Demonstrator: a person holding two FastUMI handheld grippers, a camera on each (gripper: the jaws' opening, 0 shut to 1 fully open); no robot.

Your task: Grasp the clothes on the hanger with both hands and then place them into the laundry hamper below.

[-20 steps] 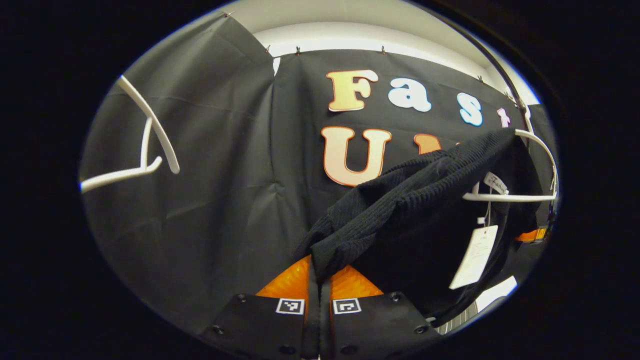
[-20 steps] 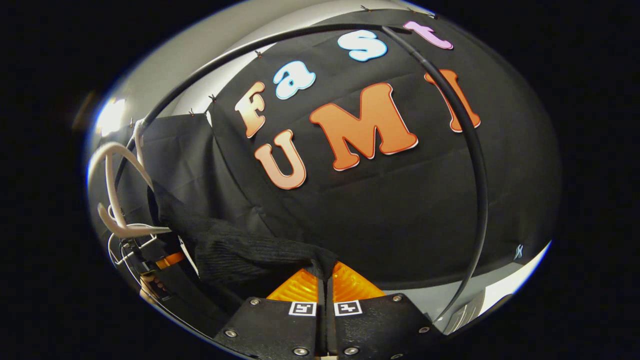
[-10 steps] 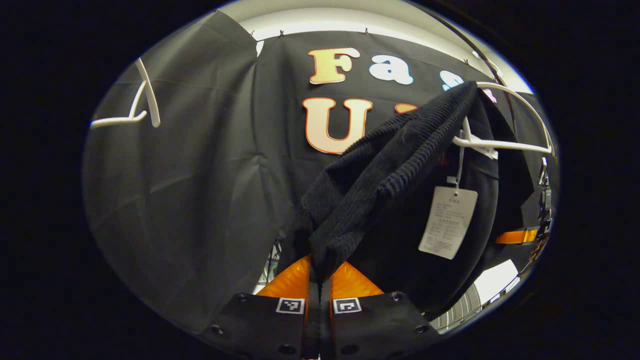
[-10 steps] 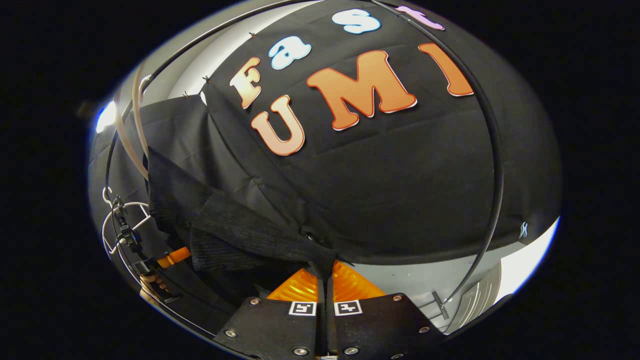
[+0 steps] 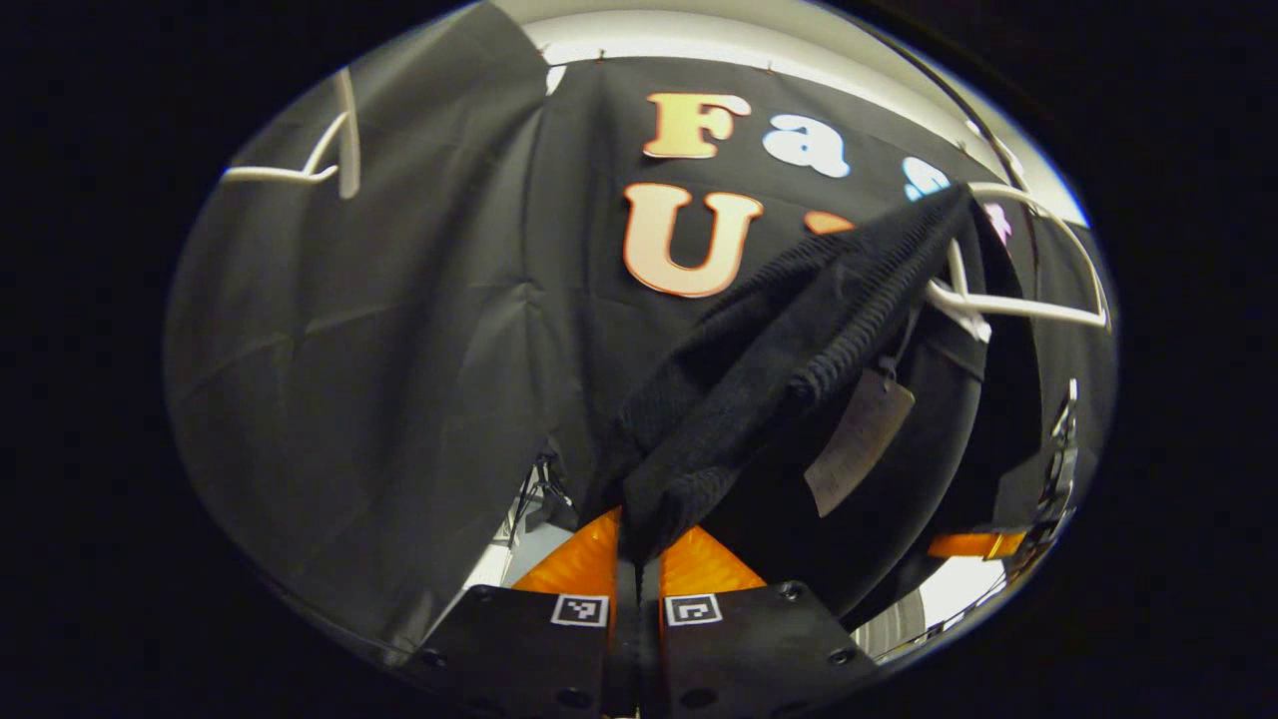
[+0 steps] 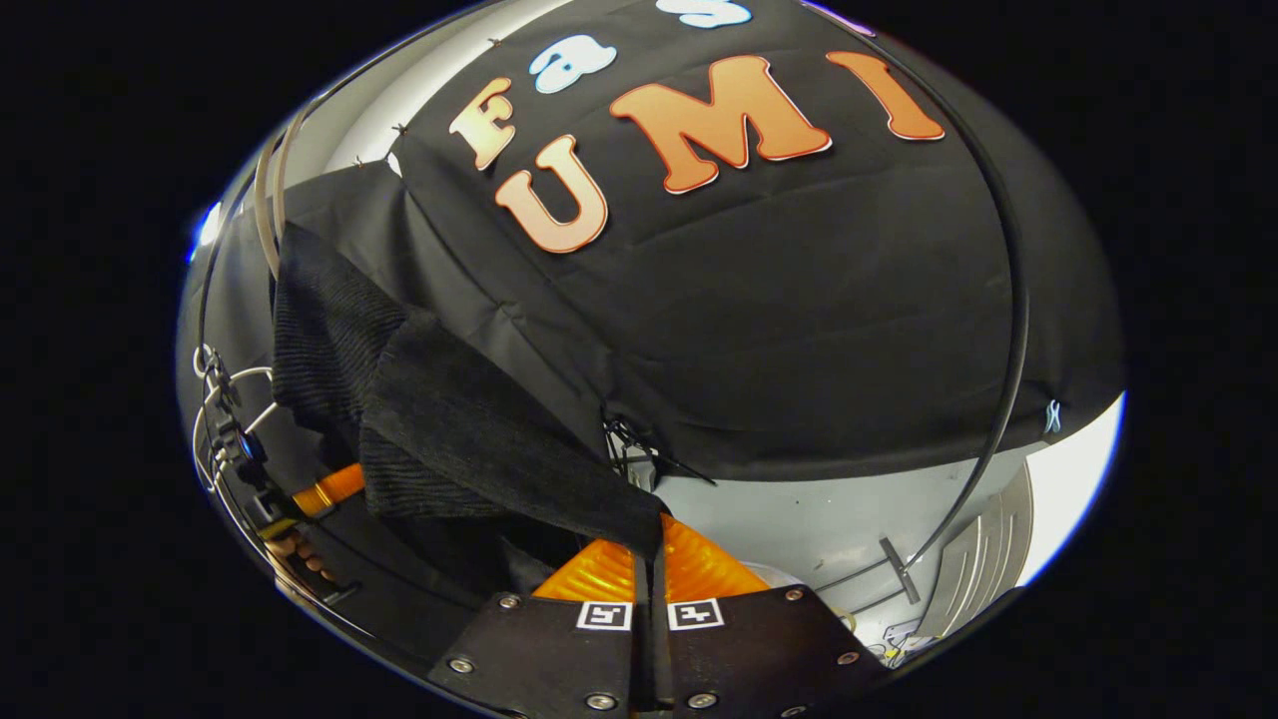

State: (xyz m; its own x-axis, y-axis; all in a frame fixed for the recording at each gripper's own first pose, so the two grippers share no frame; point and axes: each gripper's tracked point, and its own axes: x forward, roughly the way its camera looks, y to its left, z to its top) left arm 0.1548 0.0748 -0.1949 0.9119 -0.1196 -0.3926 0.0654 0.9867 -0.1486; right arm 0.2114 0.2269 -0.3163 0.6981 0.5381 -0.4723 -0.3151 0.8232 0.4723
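While my left gripper point(image 5: 637, 544) sits at the bottom of the left gripper view with its fingers pressed together on a fold of the black knit garment point(image 5: 789, 340), the cloth runs up and to the right from the pinch to the white hanger point(image 5: 1028, 300), where it is still draped over the hanger's shoulder. I can see a paper tag point(image 5: 857, 439) dangling from the garment below the hanger's crossbar. A second white hanger point(image 5: 300, 165), bare, hangs at the upper left against the booth's black cloth wall point(image 5: 379, 350).

From the right gripper view, my right gripper point(image 6: 651, 559) is likewise closed on the garment point(image 6: 469, 439), nipping an edge of it between both fingers. The knit stretches away up and to the left toward the hanger point(image 6: 268, 200), seen there edge-on near the curved black rail point(image 6: 1008, 330). At the far left of that view I make out the other gripper point(image 6: 324, 489), with a hand point(image 6: 295, 554) behind it, low beside the garment. I cannot make out the laundry hamper with any certainty.
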